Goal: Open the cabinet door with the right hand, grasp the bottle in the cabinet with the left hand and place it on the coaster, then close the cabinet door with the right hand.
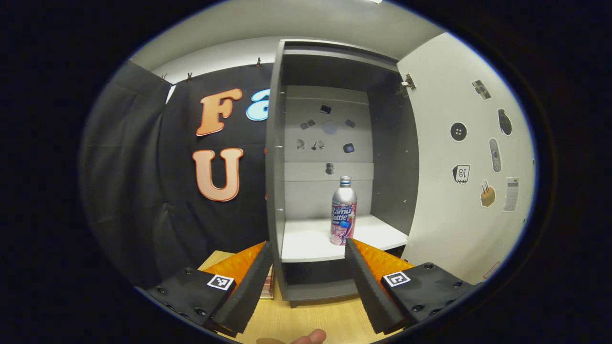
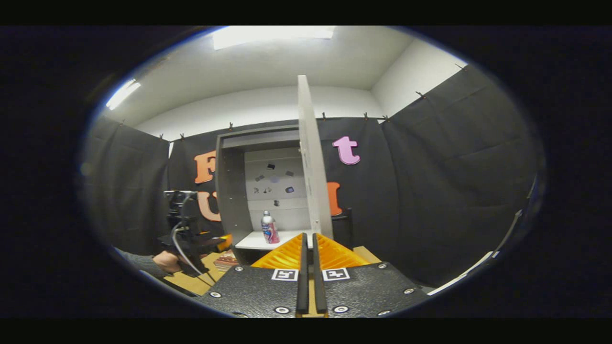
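Observation:
A silver bottle [image 1: 343, 210] with a pink label stands upright on the white shelf [image 1: 311, 241] of the open grey cabinet [image 1: 275, 191]. The cabinet door [image 1: 468, 157] is swung wide to the right. My left gripper [image 1: 308, 246] is open and sits in front of the shelf, short of the bottle, with nothing between its fingers. In the right gripper view the door [image 2: 313, 181] shows edge-on, and the bottle [image 2: 269, 228] stands left of it. My right gripper [image 2: 309, 235] is shut, its tips just below the door's lower edge. A reddish coaster [image 2: 227, 262] lies on the table.
The cabinet stands on a light wooden table [image 1: 315, 320]. Stickers dot the inside of the door and the cabinet's back panel [image 1: 327, 129]. A hand [image 2: 167, 262] holds the left gripper [image 2: 184, 229] at the table's left. A fingertip [image 1: 311, 337] shows at the bottom.

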Demonstrator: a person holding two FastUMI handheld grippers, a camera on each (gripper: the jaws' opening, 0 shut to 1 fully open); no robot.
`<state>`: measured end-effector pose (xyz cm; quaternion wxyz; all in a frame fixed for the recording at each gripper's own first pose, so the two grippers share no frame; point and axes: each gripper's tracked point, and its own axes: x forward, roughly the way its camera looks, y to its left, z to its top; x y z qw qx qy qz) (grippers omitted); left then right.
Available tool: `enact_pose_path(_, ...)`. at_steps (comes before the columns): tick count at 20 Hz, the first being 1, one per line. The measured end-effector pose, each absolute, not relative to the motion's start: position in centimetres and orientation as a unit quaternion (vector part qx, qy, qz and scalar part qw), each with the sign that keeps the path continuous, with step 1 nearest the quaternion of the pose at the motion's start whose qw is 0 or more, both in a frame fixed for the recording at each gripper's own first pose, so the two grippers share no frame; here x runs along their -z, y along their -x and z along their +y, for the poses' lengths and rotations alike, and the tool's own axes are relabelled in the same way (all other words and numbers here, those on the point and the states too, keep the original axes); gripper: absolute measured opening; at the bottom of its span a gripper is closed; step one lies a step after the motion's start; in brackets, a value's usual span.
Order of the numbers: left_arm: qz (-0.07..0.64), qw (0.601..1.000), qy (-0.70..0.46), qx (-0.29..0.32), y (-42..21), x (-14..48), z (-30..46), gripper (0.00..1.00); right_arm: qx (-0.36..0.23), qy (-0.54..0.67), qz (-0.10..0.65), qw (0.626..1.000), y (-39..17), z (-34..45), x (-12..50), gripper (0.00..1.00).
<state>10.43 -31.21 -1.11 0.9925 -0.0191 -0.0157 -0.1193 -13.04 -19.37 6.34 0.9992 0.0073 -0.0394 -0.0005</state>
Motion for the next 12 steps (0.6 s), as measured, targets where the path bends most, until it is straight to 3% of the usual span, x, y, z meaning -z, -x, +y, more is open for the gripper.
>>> enact_pose_path(1,-0.018,0.991,0.018,0.131,-11.5,1.0,-32.4,1.0,-0.002,-0.01,-0.042,0.999,12.8,-18.8,-6.4,0.04)
enact_pose_path(6,-0.033,0.985,0.018,0.169,-17.1,0.2,-37.5,1.0,0.006,-0.009,-0.035,0.999,10.9,-16.0,-5.2,0.28)
enact_pose_path(12,-0.035,0.981,0.014,0.189,-23.0,0.5,-41.1,0.98,0.027,-0.012,-0.017,0.999,6.7,-15.3,-3.9,0.43)
